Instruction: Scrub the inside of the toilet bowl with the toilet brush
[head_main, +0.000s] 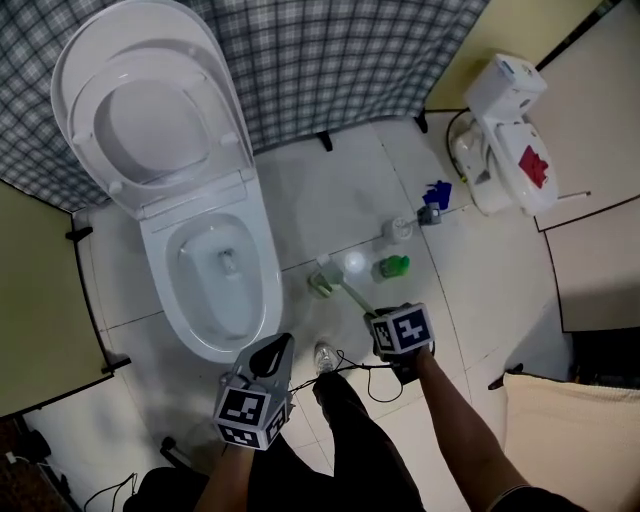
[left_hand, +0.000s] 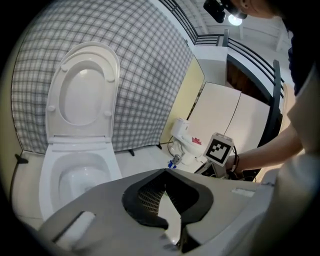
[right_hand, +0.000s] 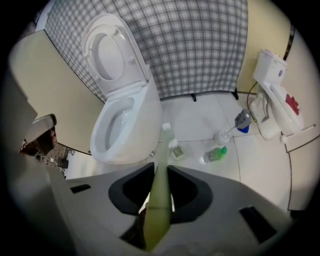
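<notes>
The white toilet (head_main: 262, 262) stands at the left with lid and seat raised and its bowl empty; it also shows as the toilet (left_hand: 50, 172) and the toilet (right_hand: 150, 115). My right gripper (head_main: 384, 322) is right of the bowl, pointing steeply down. It is shut on the pale green handle of the toilet brush (head_main: 352, 296). In the right gripper view the brush handle (right_hand: 161, 170) runs out from my right gripper (right_hand: 160, 175) to a small white head (right_hand: 166, 128) over the floor beside the bowl. My left gripper (head_main: 283, 346) hovers by the bowl's front rim. In its own view my left gripper (left_hand: 164, 172) is shut and empty.
On the tiled floor right of the bowl lie a small square holder (right_hand: 176, 149), a green-capped bottle (head_main: 393, 267), a white pot (head_main: 398, 229) and a blue-grey tool (head_main: 432, 200). A white appliance (head_main: 505, 130) stands at the right wall. A checked curtain (head_main: 330, 60) hangs behind.
</notes>
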